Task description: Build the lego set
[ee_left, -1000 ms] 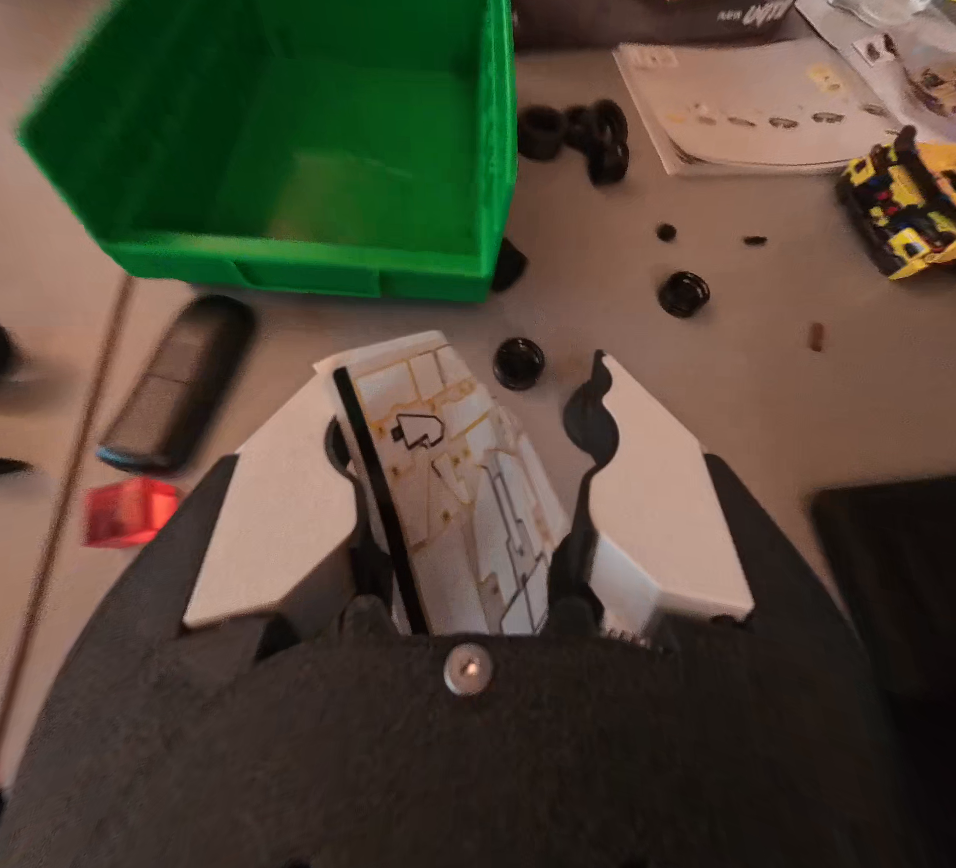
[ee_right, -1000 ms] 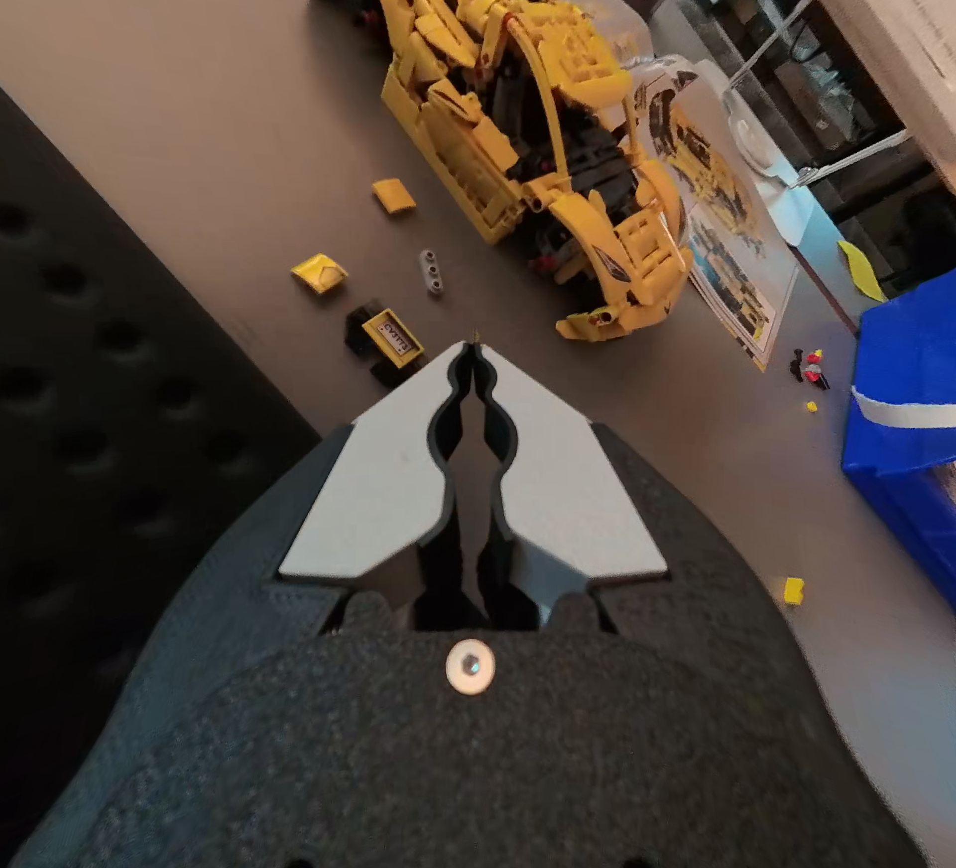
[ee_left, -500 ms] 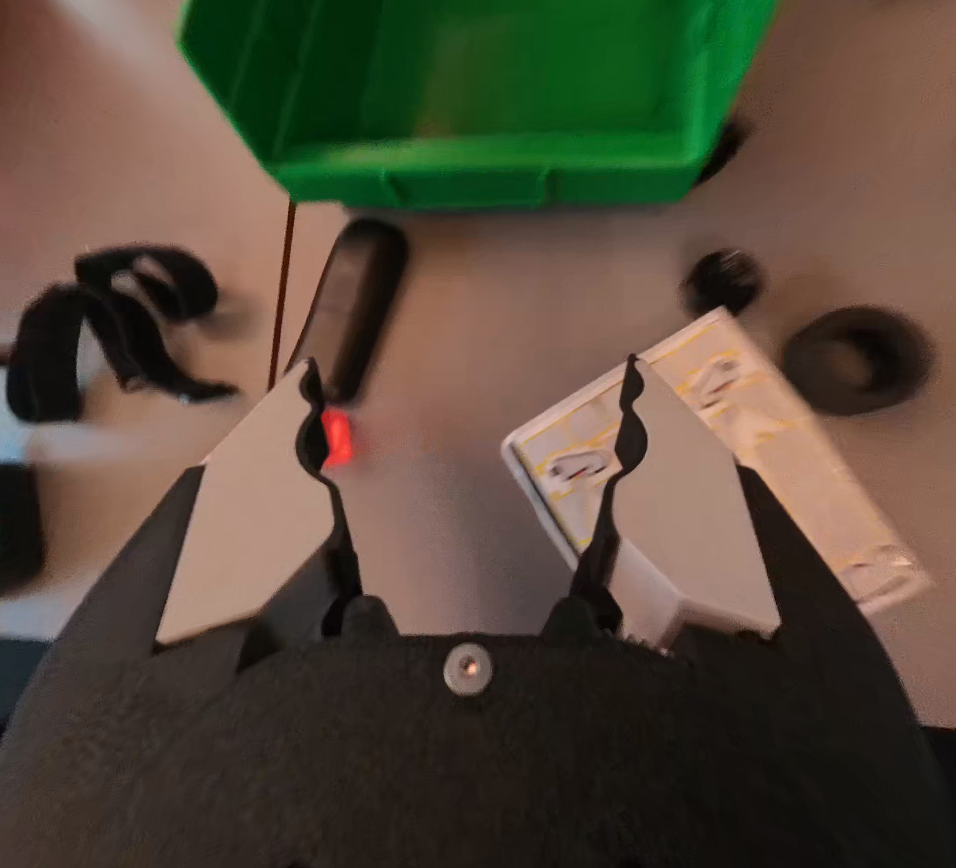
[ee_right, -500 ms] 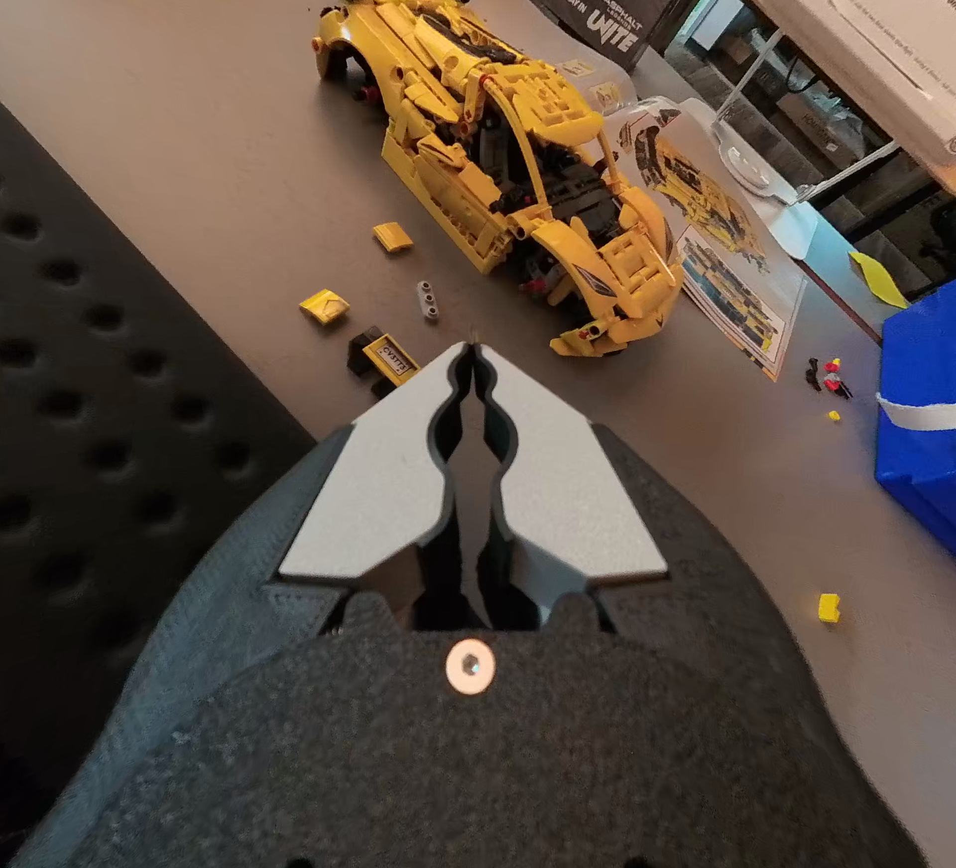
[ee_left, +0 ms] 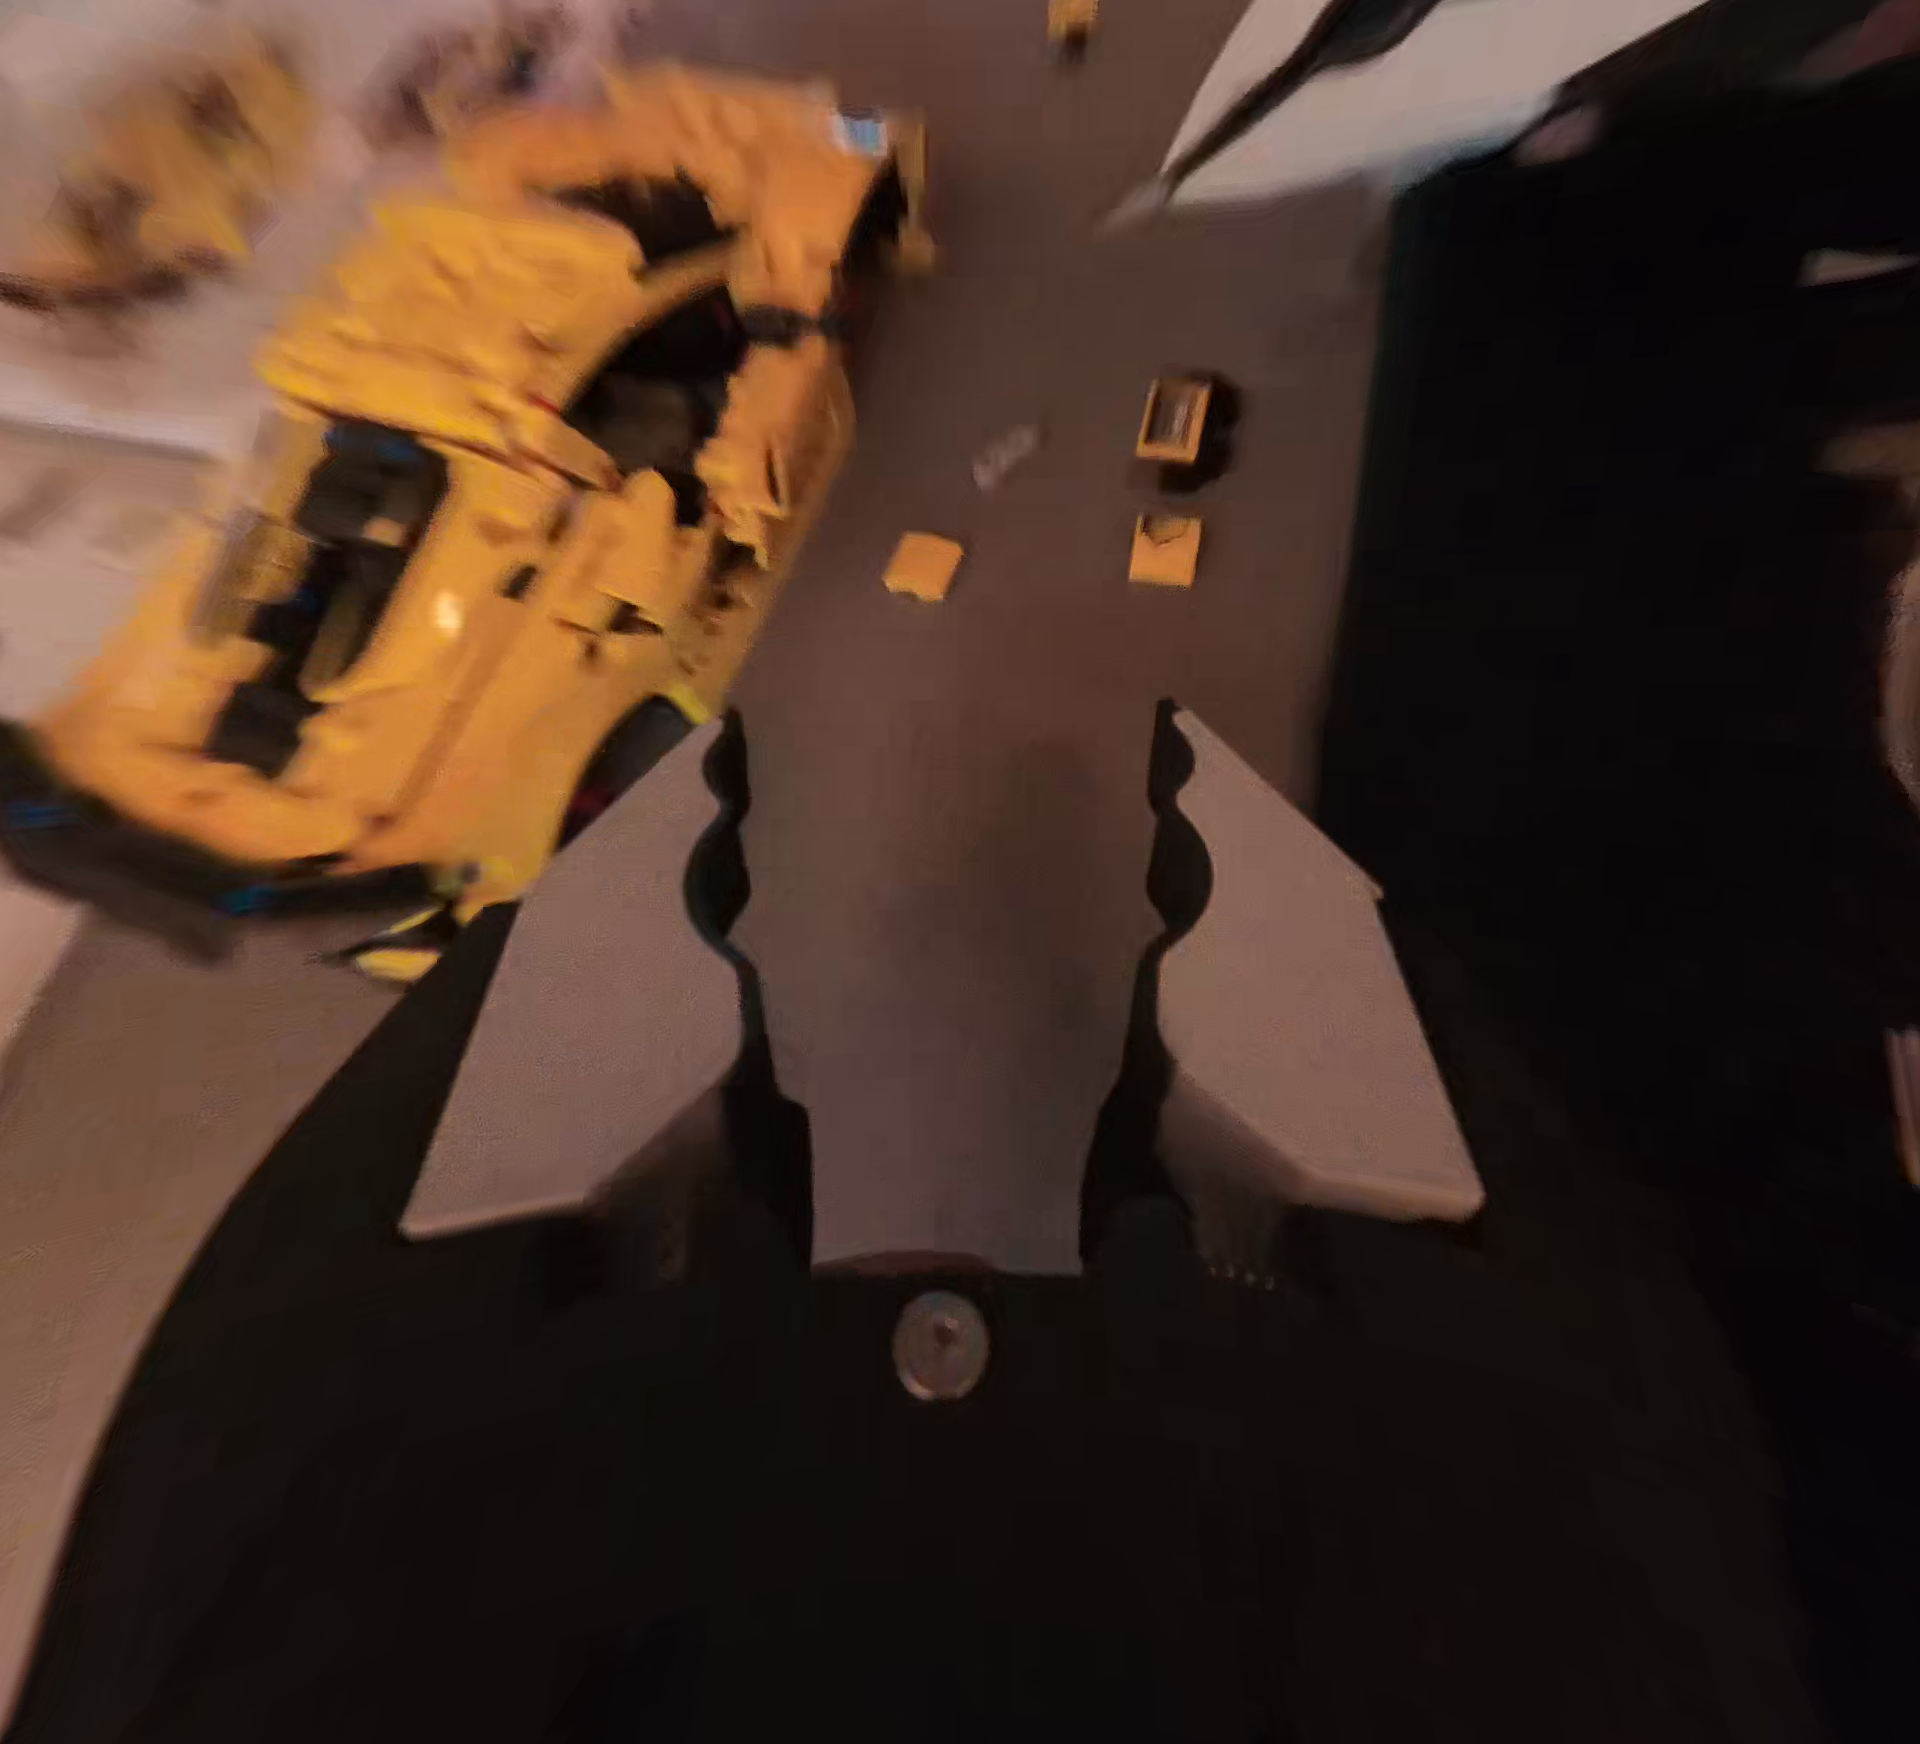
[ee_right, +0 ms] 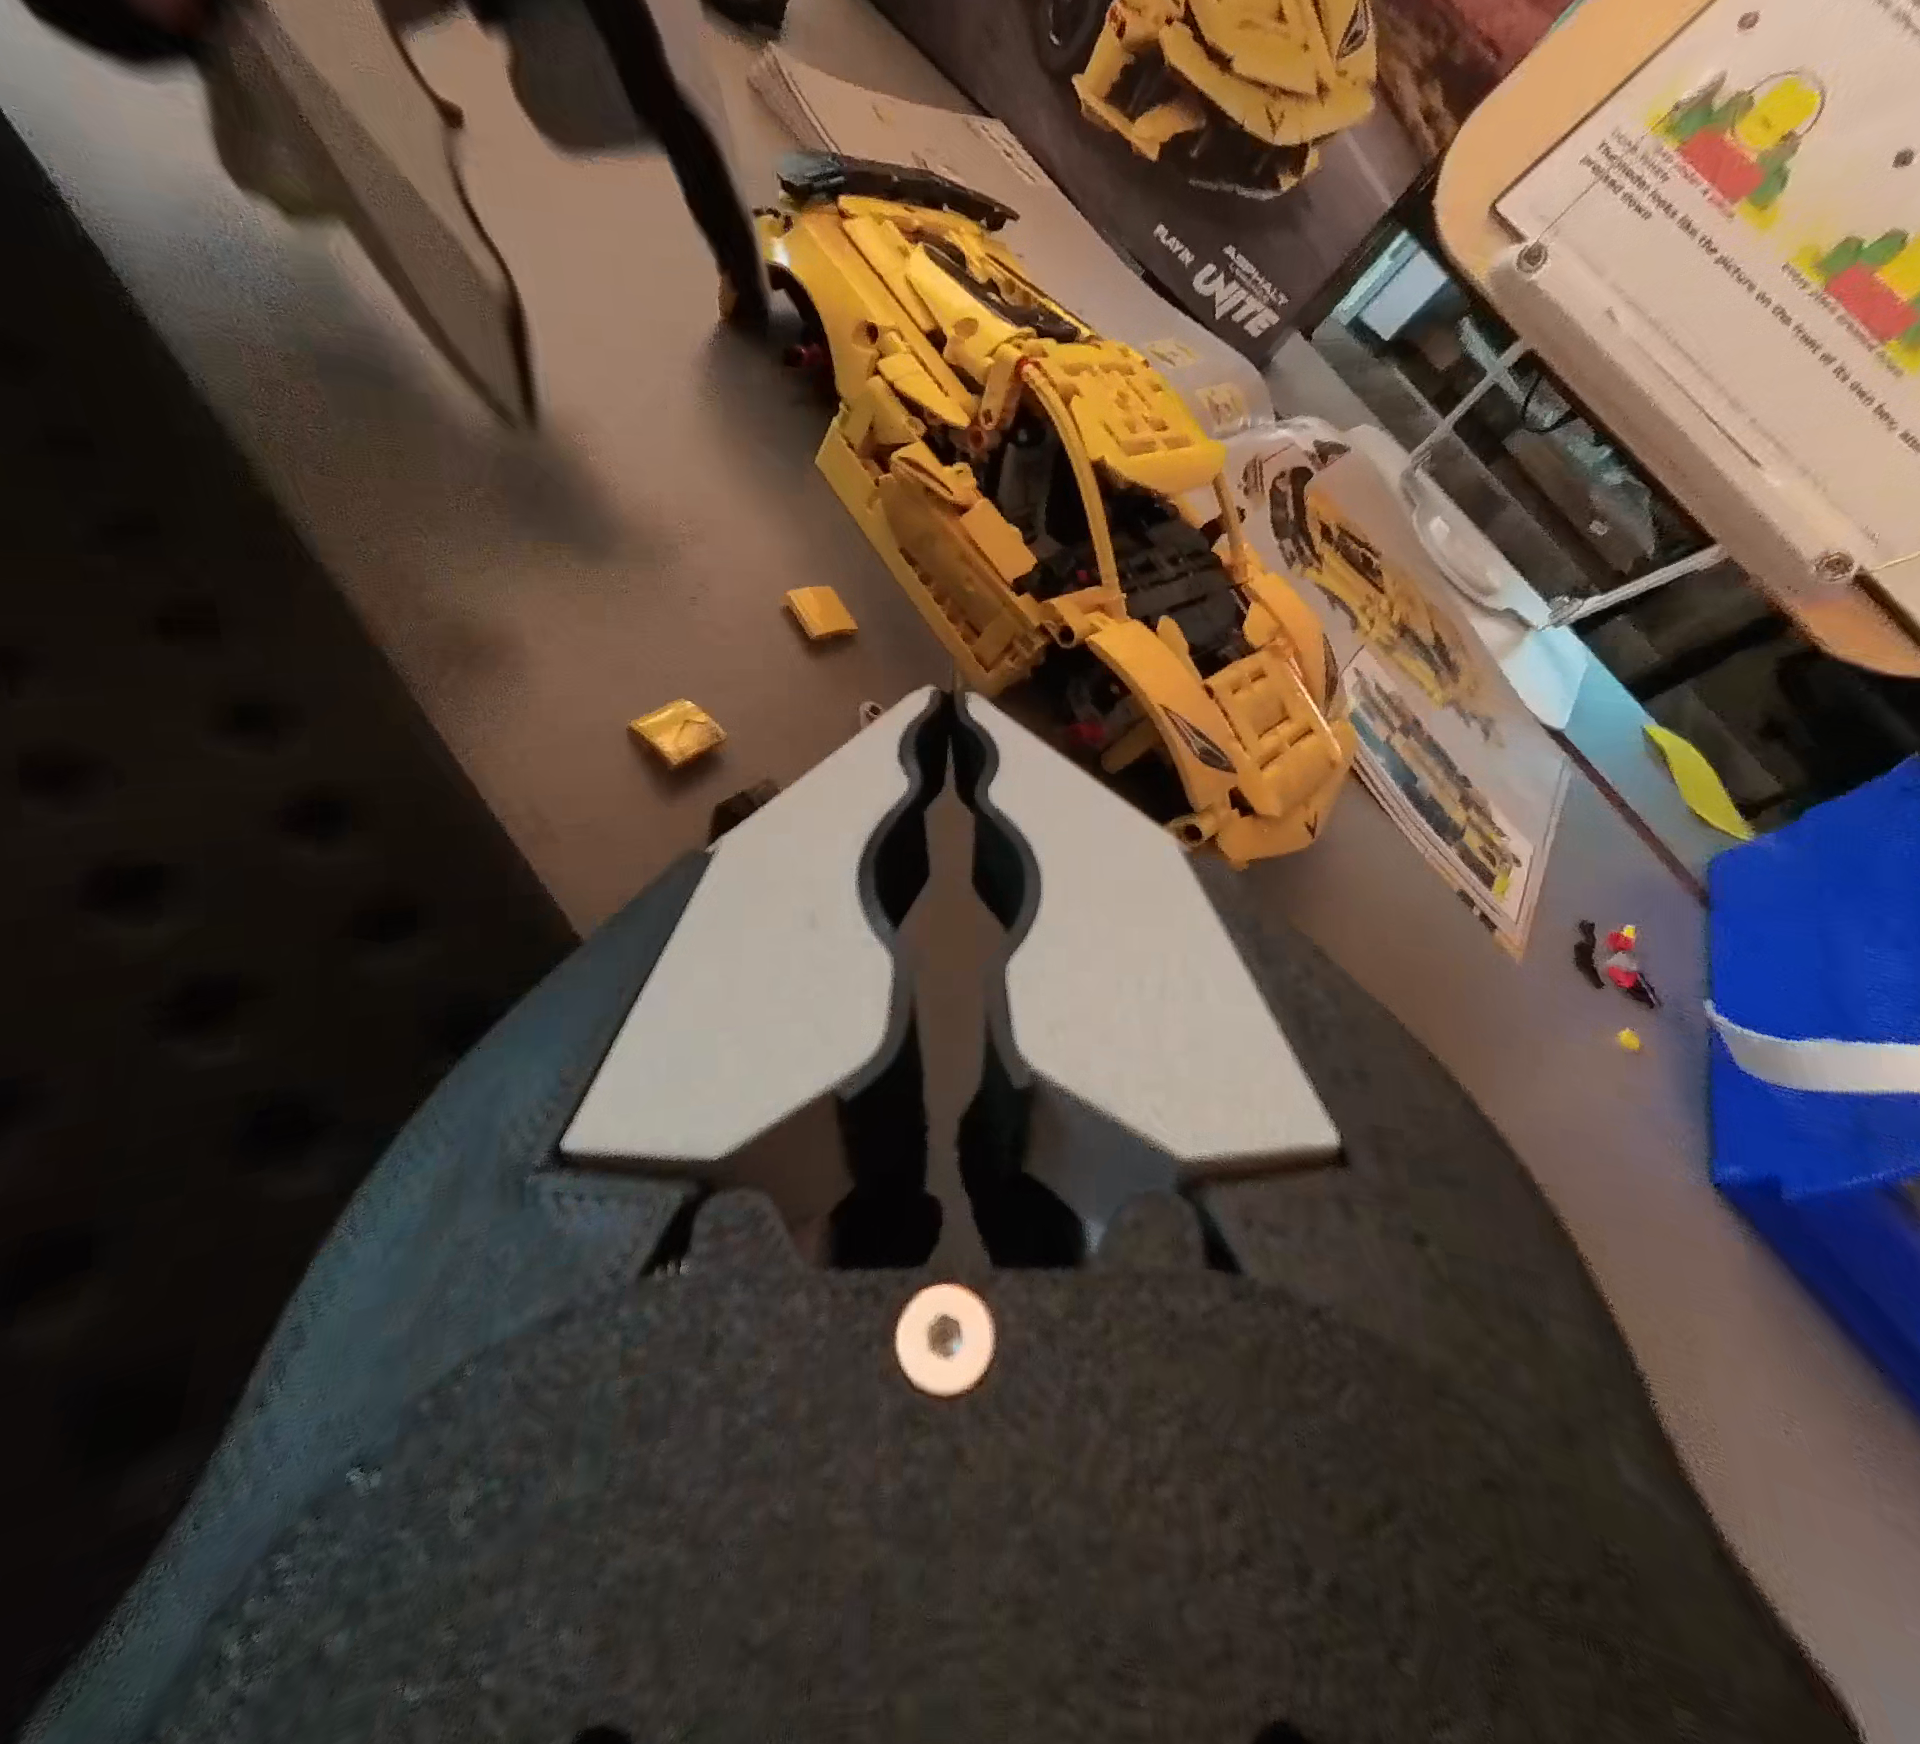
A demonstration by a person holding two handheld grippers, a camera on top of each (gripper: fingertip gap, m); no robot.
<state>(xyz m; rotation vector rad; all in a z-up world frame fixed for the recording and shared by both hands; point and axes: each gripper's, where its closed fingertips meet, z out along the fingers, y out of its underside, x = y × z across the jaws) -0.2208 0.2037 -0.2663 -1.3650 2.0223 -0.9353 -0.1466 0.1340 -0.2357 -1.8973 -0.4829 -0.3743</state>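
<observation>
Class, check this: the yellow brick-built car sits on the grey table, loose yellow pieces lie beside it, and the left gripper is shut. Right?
One error: the left gripper is open, jaws wide apart and empty, per the left wrist view. The yellow brick-built car, grey table and loose yellow pieces stand.

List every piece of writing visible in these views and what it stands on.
Wording is not copied here; only its carriers are listed.
Dark cardboard box with a yellow car picture: white lettering and numbers.
White sign board with coloured brick drawings: several printed lines.
Open paper booklet: too small to read.
Left wrist view: too blurred, nothing legible.
</observation>
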